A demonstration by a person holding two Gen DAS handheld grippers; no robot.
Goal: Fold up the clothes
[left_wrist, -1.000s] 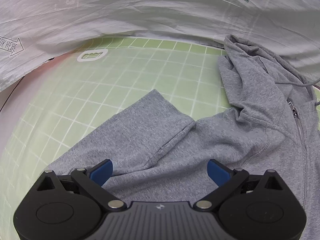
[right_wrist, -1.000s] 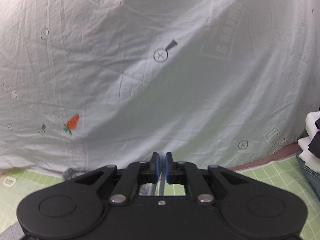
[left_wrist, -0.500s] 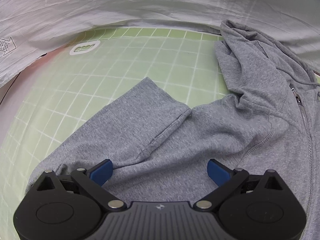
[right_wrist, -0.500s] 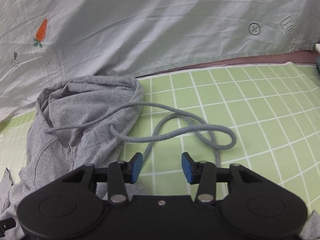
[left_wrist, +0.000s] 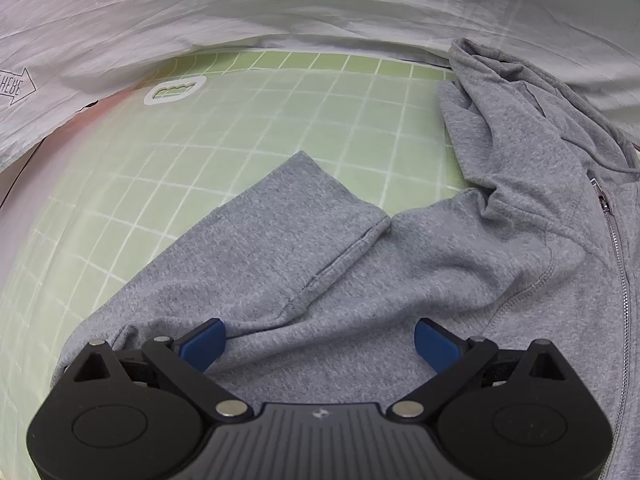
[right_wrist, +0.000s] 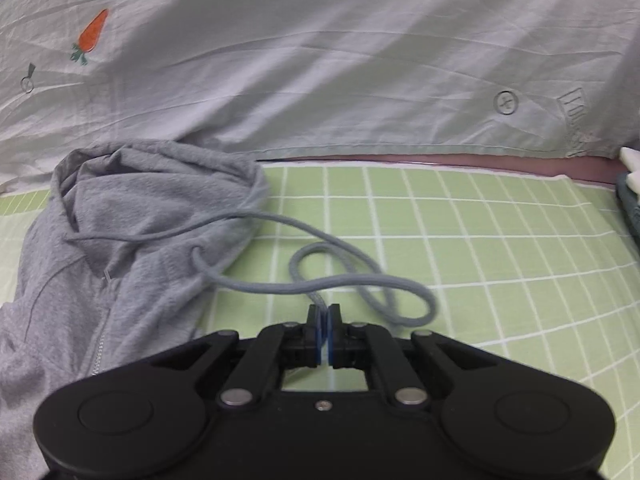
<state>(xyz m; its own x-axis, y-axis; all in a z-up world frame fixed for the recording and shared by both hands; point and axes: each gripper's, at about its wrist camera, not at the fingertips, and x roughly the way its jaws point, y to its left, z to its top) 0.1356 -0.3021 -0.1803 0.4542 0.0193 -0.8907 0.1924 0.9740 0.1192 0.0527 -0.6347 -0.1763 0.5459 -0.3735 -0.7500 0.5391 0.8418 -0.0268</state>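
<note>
- Left gripper [left_wrist: 318,340]: jaws spread wide, blue pads [left_wrist: 202,340] apart over the grey hoodie [left_wrist: 400,264], nothing pinched between them; contact with the cloth not clear.
- Right gripper [right_wrist: 323,314]: jaws drawn together, blue pads meeting; grey drawstring [right_wrist: 340,280] running in at the fingertips, seemingly clamped there.
- Hoodie spread on the green grid mat [left_wrist: 256,128]; one sleeve [left_wrist: 280,216] lying slantwise across the chest, cuff end reaching onto bare mat.
- Hood [right_wrist: 160,184] bunched at the far edge of the mat, against the white sheet [right_wrist: 320,60].
- Drawstring looped loosely on the mat beside the hood, crossing itself just ahead of the right gripper.
- Zipper [left_wrist: 618,256] running down the hoodie front, at the right edge of the left wrist view.
- White sheet printed with carrots [right_wrist: 93,36] draped behind everything.
- White label [left_wrist: 174,90] on the mat, well clear of the sleeve.
</note>
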